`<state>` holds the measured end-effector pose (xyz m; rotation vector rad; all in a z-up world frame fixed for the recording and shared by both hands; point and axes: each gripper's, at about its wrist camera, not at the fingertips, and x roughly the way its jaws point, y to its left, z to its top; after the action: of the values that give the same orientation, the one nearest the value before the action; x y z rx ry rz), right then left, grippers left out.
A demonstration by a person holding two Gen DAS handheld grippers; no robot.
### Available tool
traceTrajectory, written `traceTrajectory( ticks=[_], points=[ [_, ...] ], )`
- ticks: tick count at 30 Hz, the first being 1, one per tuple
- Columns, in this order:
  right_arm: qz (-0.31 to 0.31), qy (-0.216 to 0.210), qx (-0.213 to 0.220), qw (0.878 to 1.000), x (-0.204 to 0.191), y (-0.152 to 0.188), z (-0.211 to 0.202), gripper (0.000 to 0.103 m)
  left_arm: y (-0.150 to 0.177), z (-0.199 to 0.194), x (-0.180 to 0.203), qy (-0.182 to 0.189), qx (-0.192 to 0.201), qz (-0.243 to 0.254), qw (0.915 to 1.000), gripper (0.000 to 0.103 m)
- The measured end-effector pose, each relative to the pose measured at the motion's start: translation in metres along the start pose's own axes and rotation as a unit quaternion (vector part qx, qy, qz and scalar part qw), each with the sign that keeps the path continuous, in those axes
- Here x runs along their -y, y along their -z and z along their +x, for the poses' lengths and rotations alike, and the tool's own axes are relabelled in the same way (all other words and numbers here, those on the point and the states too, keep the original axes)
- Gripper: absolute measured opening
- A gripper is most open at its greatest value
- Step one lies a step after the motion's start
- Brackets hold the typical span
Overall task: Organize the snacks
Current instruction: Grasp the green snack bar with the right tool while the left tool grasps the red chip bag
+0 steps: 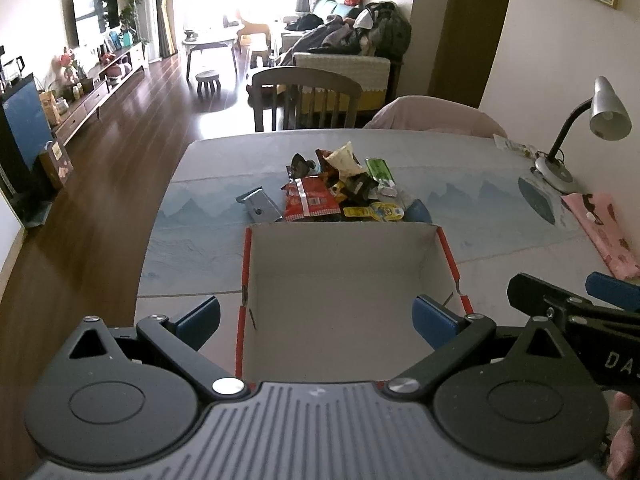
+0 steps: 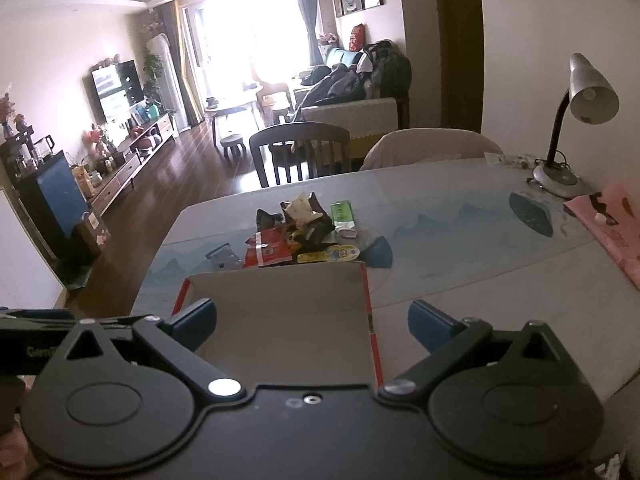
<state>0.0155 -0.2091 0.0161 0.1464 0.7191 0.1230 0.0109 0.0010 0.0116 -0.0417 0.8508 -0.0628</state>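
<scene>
A pile of snack packets [image 1: 340,184] [image 2: 304,232] lies on the table just beyond an open cardboard box [image 1: 344,280] [image 2: 280,312] with red edges and a bare white inside. A red packet [image 1: 312,200] [image 2: 270,252] and a yellow one [image 1: 372,212] [image 2: 328,255] lie nearest the box's far wall. My left gripper [image 1: 316,318] hovers open over the box's near end, nothing between its blue pads. My right gripper [image 2: 312,326] is open too, above the box's right wall. The right gripper also shows at the left wrist view's right edge [image 1: 576,300].
A grey desk lamp [image 1: 580,132] [image 2: 568,128] stands at the table's far right, with a pink cloth [image 1: 604,232] [image 2: 616,224] beside it. A small grey object [image 1: 260,206] [image 2: 222,258] lies left of the pile. Two chairs [image 1: 308,96] [image 2: 300,152] stand at the far edge.
</scene>
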Motion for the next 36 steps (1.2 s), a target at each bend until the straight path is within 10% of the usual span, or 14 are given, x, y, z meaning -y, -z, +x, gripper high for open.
traceTrajectory(
  ticks=[15,36],
  points=[
    [-0.041,-0.055,-0.036,0.997,0.02,-0.042,0.065,0.1,-0.024,0.057,-0.012,-0.034,-0.036,-0.047,0.9977,0.103],
    [-0.073,-0.084,-0.107,0.988,0.06,-0.162,0.205,0.089,-0.149,0.152,-0.025,-0.066,-0.075,-0.065,0.9929,0.102]
  ],
)
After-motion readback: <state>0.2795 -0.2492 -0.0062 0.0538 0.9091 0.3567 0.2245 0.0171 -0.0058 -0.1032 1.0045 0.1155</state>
